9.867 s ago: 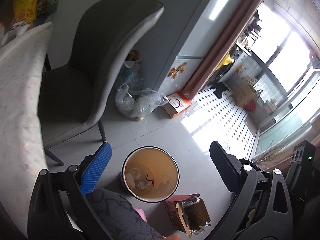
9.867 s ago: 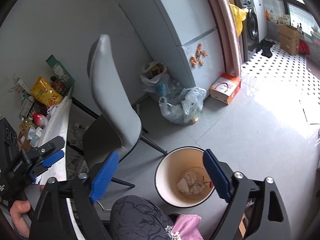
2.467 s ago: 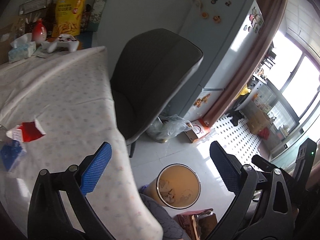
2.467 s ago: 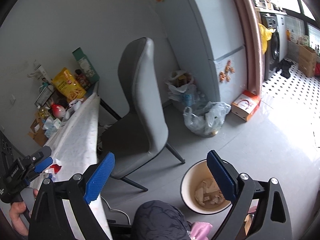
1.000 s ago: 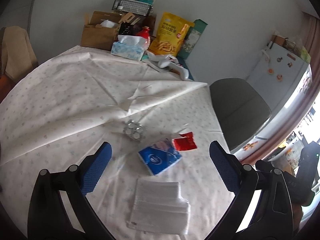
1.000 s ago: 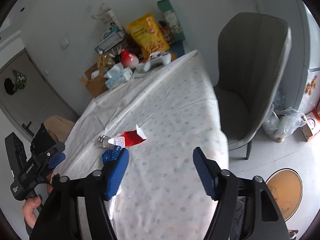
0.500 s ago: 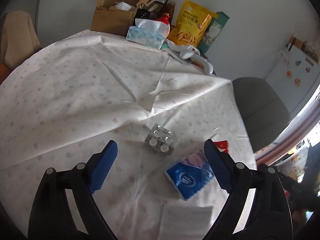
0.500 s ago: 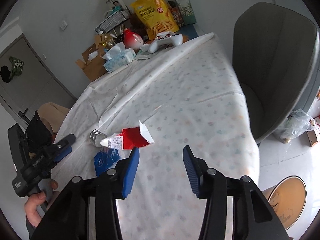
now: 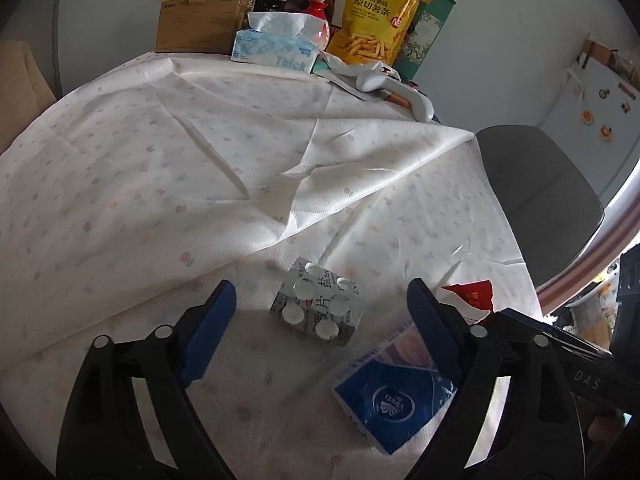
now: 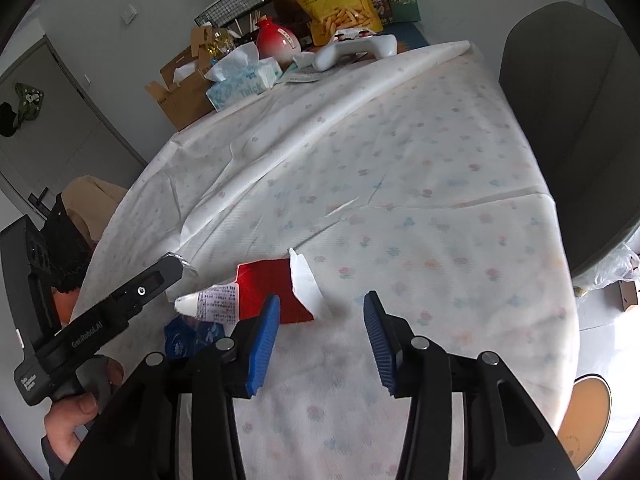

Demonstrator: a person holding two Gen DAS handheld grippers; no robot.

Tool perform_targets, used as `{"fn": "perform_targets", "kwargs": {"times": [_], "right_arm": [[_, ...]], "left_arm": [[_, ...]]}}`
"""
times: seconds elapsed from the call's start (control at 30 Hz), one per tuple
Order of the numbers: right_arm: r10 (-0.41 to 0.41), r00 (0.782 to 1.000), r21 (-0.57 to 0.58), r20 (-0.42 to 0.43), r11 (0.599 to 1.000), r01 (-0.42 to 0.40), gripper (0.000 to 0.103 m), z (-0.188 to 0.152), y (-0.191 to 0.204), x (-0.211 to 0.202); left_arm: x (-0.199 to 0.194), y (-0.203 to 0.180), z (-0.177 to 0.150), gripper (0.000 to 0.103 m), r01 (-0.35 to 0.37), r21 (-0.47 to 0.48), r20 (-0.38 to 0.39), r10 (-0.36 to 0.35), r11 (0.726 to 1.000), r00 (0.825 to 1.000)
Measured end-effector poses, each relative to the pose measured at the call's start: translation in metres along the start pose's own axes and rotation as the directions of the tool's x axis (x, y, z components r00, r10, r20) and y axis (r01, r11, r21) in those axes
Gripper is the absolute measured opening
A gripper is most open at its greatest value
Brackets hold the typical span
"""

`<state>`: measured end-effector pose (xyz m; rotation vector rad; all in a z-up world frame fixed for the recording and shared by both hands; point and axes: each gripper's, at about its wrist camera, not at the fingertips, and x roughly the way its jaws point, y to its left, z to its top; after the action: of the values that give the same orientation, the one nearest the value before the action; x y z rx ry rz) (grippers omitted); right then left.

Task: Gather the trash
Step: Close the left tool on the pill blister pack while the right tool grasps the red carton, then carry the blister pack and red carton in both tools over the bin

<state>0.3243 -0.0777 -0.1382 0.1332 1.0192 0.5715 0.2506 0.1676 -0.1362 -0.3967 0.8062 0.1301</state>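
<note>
Nearest, both tongs, left (image 9: 320,326) and right (image 10: 320,330), hang released over the tabletop (image 9: 160,184), the blister pack (image 9: 318,306) between the left's fingers, the torn red carton (image 10: 276,292) beside the right's, snack bag (image 9: 376,18) beyond.

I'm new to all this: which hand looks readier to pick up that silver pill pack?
Left, probably. The left gripper has its jaws open around the blister pack, which lies centred between them. The right gripper faces the torn red carton instead.
</note>
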Motion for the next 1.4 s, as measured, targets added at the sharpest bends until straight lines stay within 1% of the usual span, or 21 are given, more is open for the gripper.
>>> {"fn": "perform_targets", "kwargs": {"times": [0.03, 0.07, 0.1, 0.13, 0.17, 0.2, 0.33, 0.5, 0.67, 0.8, 1.0, 1.1, 1.2, 1.4], "right_arm": [[0.003, 1.000, -0.002, -0.002, 1.000, -0.003, 0.042, 0.002, 0.001, 0.003], [0.004, 1.000, -0.005, -0.004, 1.000, -0.004, 0.037, 0.003, 0.002, 0.005], [0.003, 1.000, -0.009, -0.008, 1.000, -0.003, 0.028, 0.004, 0.003, 0.009], [0.007, 1.000, -0.013, -0.014, 1.000, -0.008, 0.019, 0.005, 0.004, 0.011], [0.018, 1.000, -0.015, -0.021, 1.000, -0.018, 0.008, 0.006, 0.005, 0.014], [0.031, 0.999, -0.014, -0.023, 0.999, -0.032, 0.003, 0.006, 0.006, 0.014], [0.059, 0.998, -0.006, 0.003, 0.998, -0.059, 0.003, 0.002, 0.006, 0.002], [0.072, 0.997, 0.032, 0.042, 0.997, -0.073, 0.002, -0.008, -0.005, -0.025], [0.067, 0.994, 0.067, 0.085, 0.995, -0.073, 0.002, -0.018, -0.021, -0.056], [0.048, 0.992, 0.100, 0.121, 0.993, -0.060, 0.002, -0.031, -0.038, -0.085], [-0.008, 0.987, 0.157, 0.160, 0.987, -0.018, 0.003, -0.052, -0.072, -0.120], [-0.049, 0.983, 0.192, 0.178, 0.981, 0.014, 0.003, -0.065, -0.094, -0.142], [-0.089, 0.979, 0.221, 0.185, 0.974, 0.047, 0.003, -0.077, -0.115, -0.157], [-0.184, 0.964, 0.304, 0.194, 0.945, 0.119, 0.003, -0.107, -0.165, -0.193]], "left_arm": [[0.002, 0.000, 0.000, 0.076, 0.003, 0.002, -0.004, -0.003, 1.000, 1.000], [0.004, -0.001, 0.000, 0.066, 0.001, 0.003, -0.011, -0.001, 1.000, 1.000], [0.006, -0.001, -0.001, 0.060, -0.005, 0.002, -0.018, 0.005, 1.000, 1.000], [0.006, -0.001, -0.001, 0.047, -0.018, 0.005, -0.014, 0.018, 1.000, 1.000], [0.006, 0.000, 0.000, 0.047, -0.013, -0.002, -0.017, 0.013, 1.000, 1.000], [0.004, 0.001, -0.001, 0.047, 0.005, -0.015, -0.017, -0.005, 1.000, 1.000], [-0.009, 0.000, -0.001, 0.046, 0.004, -0.016, 0.006, -0.004, 1.000, 1.000], [-0.034, -0.010, 0.001, 0.045, 0.028, -0.014, 0.046, -0.028, 1.000, 0.999], [-0.056, -0.032, -0.001, 0.045, 0.060, 0.010, 0.077, -0.061, 0.998, 0.995], [-0.068, -0.057, -0.007, 0.046, 0.091, 0.045, 0.086, -0.095, 0.995, 0.992], [-0.068, -0.100, -0.022, 0.046, 0.152, 0.098, 0.057, -0.158, 0.983, 0.986], [-0.065, -0.123, -0.030, 0.046, 0.183, 0.127, 0.038, -0.189, 0.975, 0.981], [-0.061, -0.151, -0.041, 0.046, 0.219, 0.164, 0.012, -0.224, 0.962, 0.975], [-0.049, -0.212, -0.064, 0.046, 0.308, 0.231, -0.055, -0.304, 0.923, 0.951]]}}
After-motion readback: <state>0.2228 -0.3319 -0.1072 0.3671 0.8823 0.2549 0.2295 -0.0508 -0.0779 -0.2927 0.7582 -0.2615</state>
